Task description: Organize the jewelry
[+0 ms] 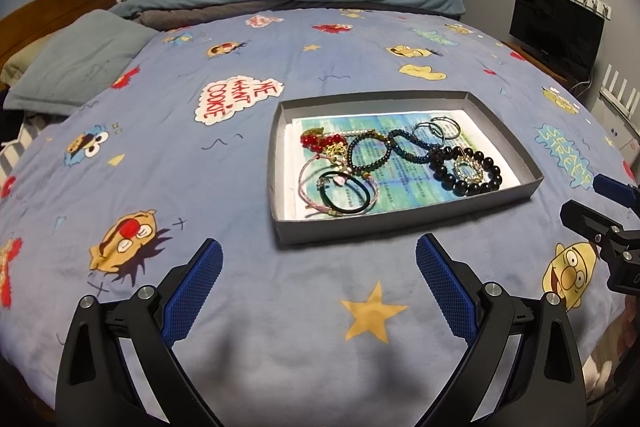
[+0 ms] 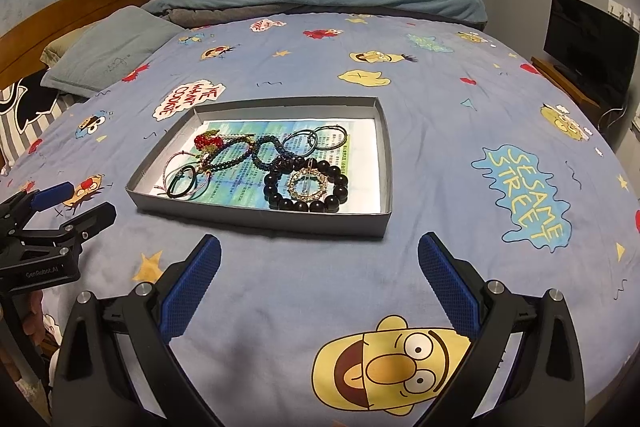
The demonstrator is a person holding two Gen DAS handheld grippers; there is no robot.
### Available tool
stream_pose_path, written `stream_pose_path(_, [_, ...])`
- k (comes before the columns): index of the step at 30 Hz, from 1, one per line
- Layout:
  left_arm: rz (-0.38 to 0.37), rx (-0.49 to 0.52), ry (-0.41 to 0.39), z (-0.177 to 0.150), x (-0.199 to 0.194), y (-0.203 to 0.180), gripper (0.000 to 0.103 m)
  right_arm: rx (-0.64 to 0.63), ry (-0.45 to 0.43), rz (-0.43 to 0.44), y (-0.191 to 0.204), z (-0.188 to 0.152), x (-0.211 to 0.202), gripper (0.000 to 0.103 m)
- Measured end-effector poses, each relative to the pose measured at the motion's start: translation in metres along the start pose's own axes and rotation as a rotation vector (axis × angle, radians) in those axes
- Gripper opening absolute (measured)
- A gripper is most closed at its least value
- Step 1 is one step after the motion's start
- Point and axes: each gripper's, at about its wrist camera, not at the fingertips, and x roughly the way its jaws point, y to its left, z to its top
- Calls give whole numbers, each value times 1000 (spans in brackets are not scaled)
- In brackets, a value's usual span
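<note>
- Grey cardboard is forming a shallow rectangular tray that is lying flat on a soft blue cartoon-print bedspread, with a printed green-and-blue paper sheet lining its floor.
- Jewelry is lying tangled inside the tray: a bracelet of large glossy black beads, round and smooth, is ringing a small gold filigree hoop.
- 2 thin metal hoop rings are overlapping toward the tray's far side, touching a dark teal beaded strand.
- Red faceted beads are sitting at the tray's left end, above a black elastic band and thin pink cords.
- Where the strands are crossing, separate pieces are hard to tell apart, and the print on the paper is too small to read.
- Left gripper is hovering over the bedspread, short of the tray's near wall, its jaws spread wide, blue textured pads holding nothing.
- Right gripper is hovering likewise, jaws wide and empty; in the left view it is being cut off at the frame's right edge.
</note>
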Motion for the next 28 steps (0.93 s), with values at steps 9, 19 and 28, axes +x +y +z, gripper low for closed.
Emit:
stream_pose_path(9, [-3,3,-2,-1,0,-1,97,2,1,-1,0,-1,0,97])
stream_pose_path(19, [-17,23,-31,-2,0,-4,97,5,3,-1,-2,-3,-2,97])
stream_pose_path(28, [-5,13,-13,-2,7,10,97,30,5,2,-17,-4,5,97])
